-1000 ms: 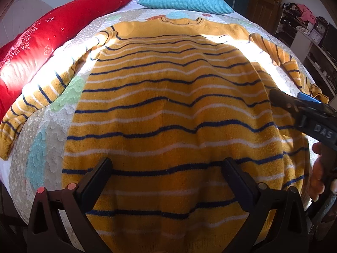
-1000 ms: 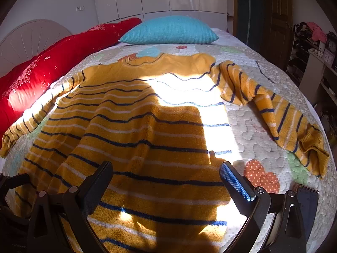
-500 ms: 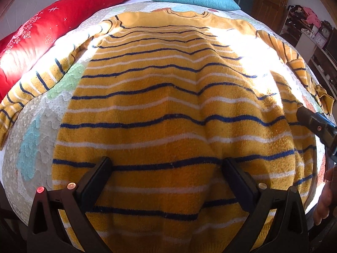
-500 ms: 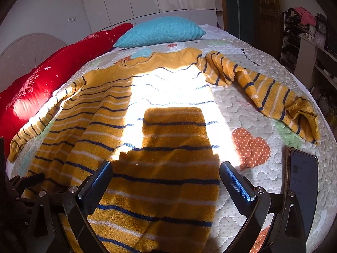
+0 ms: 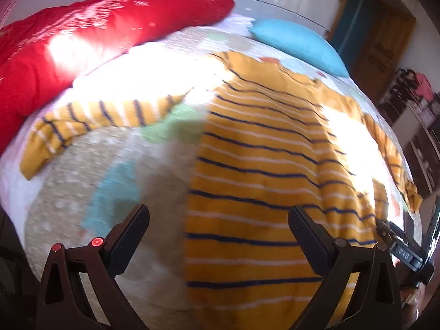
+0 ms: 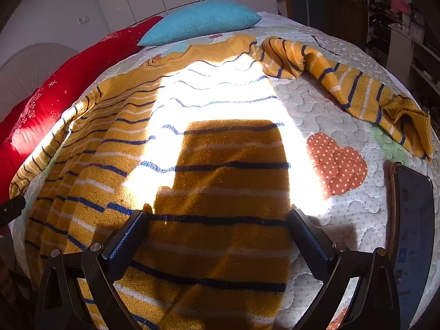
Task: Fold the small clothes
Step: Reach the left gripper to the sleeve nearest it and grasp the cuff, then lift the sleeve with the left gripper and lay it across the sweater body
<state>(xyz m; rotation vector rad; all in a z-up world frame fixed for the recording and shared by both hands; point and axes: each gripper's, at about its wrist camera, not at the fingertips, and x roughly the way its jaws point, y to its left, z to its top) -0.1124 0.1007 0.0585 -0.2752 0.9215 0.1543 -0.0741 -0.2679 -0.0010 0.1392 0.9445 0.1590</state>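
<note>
A yellow sweater with navy and white stripes (image 5: 261,170) lies spread flat on the quilted bed, collar toward the far pillows. In the left wrist view its left sleeve (image 5: 90,118) stretches out to the left. My left gripper (image 5: 218,231) is open and empty, over the sweater's lower left edge. In the right wrist view the sweater (image 6: 220,181) fills the middle and its right sleeve (image 6: 357,93) lies bunched to the right. My right gripper (image 6: 217,231) is open and empty, low over the sweater's lower right part. The right gripper also shows in the left wrist view (image 5: 396,243).
A red bolster (image 5: 82,35) lies along the bed's left side and a blue pillow (image 6: 200,22) at the head. A phone (image 6: 412,233) lies on the quilt (image 6: 338,162) by the right gripper. Shelves with clutter (image 6: 398,13) stand at the right.
My left gripper has swung left, from over the sweater's middle to its left edge, and the view is blurred. My right gripper has come lower and closer to the sweater's hem side.
</note>
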